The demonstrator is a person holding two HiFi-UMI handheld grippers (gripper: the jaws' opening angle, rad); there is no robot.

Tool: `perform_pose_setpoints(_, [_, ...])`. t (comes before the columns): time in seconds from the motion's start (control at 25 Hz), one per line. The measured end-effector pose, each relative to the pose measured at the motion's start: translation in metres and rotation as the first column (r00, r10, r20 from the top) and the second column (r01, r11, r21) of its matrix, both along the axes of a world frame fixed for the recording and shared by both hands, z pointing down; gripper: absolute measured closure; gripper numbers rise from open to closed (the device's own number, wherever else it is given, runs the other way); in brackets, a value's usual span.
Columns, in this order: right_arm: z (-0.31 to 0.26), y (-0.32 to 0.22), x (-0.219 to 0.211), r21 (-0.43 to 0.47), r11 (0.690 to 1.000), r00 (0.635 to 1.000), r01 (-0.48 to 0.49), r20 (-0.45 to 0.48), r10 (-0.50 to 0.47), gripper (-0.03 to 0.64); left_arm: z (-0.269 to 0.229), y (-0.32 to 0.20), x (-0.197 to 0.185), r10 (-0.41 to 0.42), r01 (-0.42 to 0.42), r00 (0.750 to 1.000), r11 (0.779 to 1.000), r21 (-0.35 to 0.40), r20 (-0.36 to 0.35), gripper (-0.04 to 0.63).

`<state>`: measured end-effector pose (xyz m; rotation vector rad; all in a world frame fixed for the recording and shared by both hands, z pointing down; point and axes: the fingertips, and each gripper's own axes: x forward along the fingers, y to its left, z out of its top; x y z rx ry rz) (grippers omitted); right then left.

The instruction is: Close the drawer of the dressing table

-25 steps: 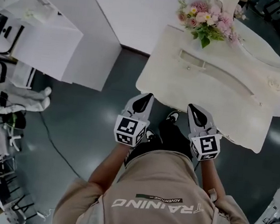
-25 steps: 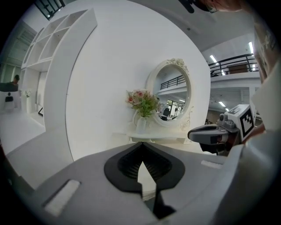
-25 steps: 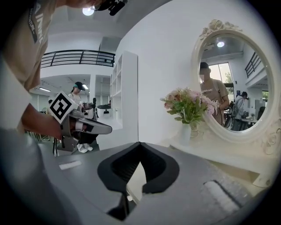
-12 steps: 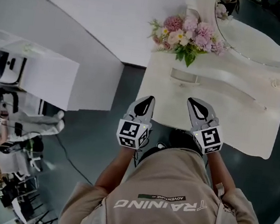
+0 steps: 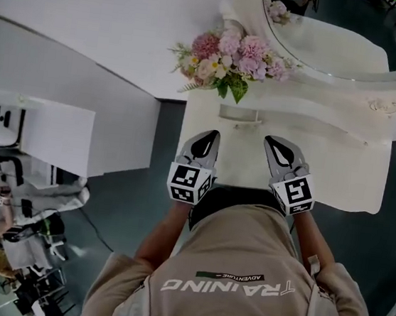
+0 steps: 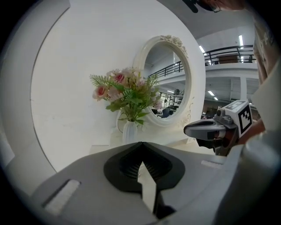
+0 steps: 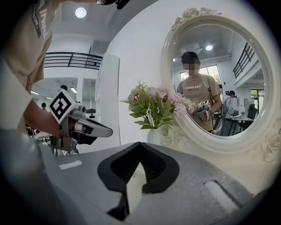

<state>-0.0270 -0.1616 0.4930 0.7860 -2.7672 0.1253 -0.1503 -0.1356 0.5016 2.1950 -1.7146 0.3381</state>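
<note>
Left tongs [image 5: 207, 138] and right tongs [image 5: 276, 145] hung closed, empty, over the dressing table [image 5: 339, 171]; no open drawer showed, so closing seemed done.

left hand-held gripper [image 5: 206, 137] and right hand-held gripper [image 5: 275, 143] side by side, both jaws together.

the left gripper [image 5: 207, 136] and right gripper [image 5: 274, 142] sit side by side, apart, over the dressing table's [image 5: 340, 167] near edge. the flowers [image 5: 229, 54] stand on the table ahead of the left gripper. the mirror [image 5: 342, 35] rises behind them, ahead of the right gripper.
</note>
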Motion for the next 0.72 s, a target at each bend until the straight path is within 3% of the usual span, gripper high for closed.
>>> perform_pose_setpoints(0.36, [0.000,0.002,0.023,-0.020,0.994,0.995,-0.104,-0.010,0.103,0.614,0.013,-0.013,0.018,0.089,-0.089,0.996,0.995,-0.040,-0.010,0.577])
perform_pose_setpoints(0.72, [-0.011,0.011,0.019,-0.021,0.985,0.985,-0.173,-0.006,0.173,0.615,0.018,-0.009,0.019,0.155,-0.157,0.988,0.984,-0.081,-0.026,0.577])
